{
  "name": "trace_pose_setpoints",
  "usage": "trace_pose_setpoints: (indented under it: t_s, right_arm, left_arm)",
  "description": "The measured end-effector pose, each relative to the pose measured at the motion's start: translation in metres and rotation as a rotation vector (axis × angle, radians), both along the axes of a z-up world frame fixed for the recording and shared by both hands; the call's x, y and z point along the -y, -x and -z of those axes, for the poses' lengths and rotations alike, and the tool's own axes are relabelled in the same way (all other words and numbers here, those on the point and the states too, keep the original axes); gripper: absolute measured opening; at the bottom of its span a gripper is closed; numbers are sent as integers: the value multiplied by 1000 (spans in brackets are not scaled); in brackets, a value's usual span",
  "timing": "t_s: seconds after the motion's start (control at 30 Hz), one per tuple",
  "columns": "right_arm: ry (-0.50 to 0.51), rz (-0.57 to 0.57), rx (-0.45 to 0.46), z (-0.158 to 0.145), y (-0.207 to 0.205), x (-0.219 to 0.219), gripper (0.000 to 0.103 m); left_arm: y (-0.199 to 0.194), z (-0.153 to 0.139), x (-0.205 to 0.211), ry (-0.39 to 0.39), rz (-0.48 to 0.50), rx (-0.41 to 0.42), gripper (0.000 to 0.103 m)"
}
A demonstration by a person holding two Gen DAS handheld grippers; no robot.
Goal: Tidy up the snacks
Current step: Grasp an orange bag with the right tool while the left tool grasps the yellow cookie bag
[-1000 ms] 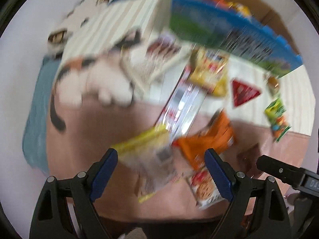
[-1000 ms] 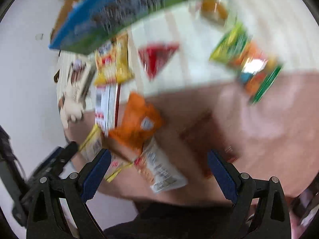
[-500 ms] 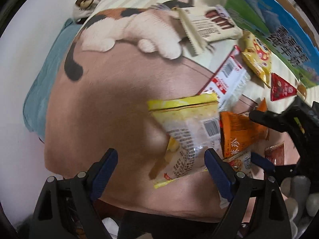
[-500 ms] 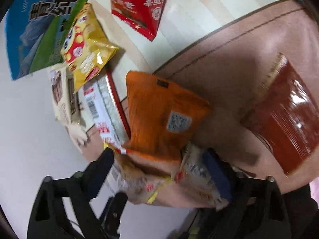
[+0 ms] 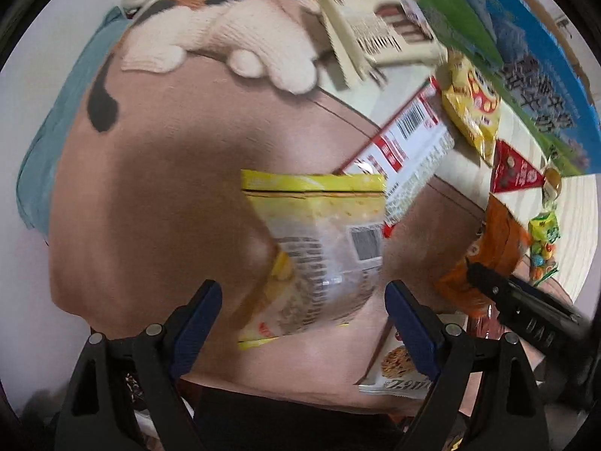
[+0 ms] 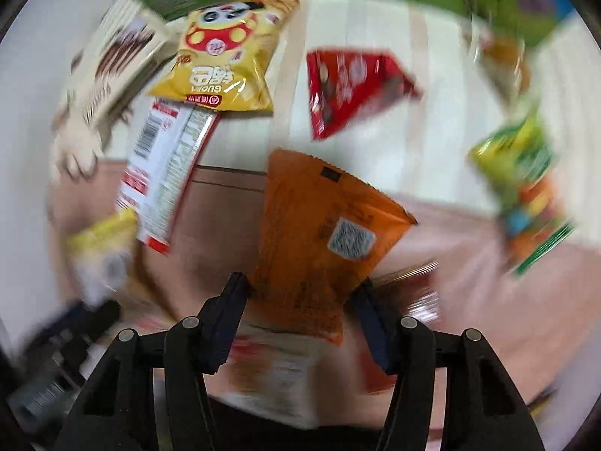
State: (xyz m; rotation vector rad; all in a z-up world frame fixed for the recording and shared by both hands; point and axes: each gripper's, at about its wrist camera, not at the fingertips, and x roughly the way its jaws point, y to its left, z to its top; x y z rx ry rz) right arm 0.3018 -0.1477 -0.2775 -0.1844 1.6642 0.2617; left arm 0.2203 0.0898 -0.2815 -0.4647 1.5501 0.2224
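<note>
Since the earlier frame, the right gripper (image 6: pixel 302 293) is brought over the orange packet (image 6: pixel 319 233), jaws just narrowed onto its lower edges; long axis runs away from the gripper. The left gripper (image 5: pixel 302 300) is held wide above the yellow-topped packet (image 5: pixel 319 255), gripping nothing. Surrounding snacks are blurred.

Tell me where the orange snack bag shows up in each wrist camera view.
Left wrist: orange snack bag at the right edge, above the right gripper's black body.
Right wrist: orange snack bag at centre, its lower end between the fingers.
Shared landmark: red triangular packet.
</note>
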Motion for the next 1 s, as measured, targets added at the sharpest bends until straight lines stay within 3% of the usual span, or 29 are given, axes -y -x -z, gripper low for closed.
trace_pose_setpoints:
  t_s: [0.07,0.13,0.2,0.27,0.4,0.43,0.47,0.5,0.6,0.73,0.87,0.9,1.0]
  right_arm:
    - [54,-63,37,-2,3,-9,61]
    - [52,-42,30,2,2,-11,68]
    - [3,13,-2,9,0,-11,85]
    - [-33,90,-20,17,-2,-5,85]
    - [-68,209,-21,23,-7,5,84]
    - [-75,223,-16,23,-9,7,82]
    - [-86,234,0,22,-10,8,70]
    - [-75,215,4,20,-12,10,68]
    - [-31,73,20,20,-8,10,59]
    - [33,-83,29,19,14,-1,58]
    - [36,-90,19,22,20,-4,66]
    - [21,-71,8,24,18,-5,72]
    - [-9,0,8,30,22,-2,75]
  left_arm:
    - [-6,11,11,-15,22,-28,89]
    - [-13,25,22,-38,55,-64,89]
    - [-20,40,27,-59,75,-95,88]
    - [-25,46,27,-71,74,-91,86]
    - [-28,47,21,-117,69,-43,62]
    - [-36,47,19,-121,69,-36,56]
    - [-38,46,17,-122,70,-28,54]
    - [-41,46,17,-119,72,-19,51]
    - [-55,48,8,-118,81,-12,48]
    - [-60,52,5,-125,96,-8,48]
    - [-50,56,6,-139,117,-15,49]
    - [-50,56,8,-140,117,-16,49]
    - [-57,63,12,-149,123,-19,49]
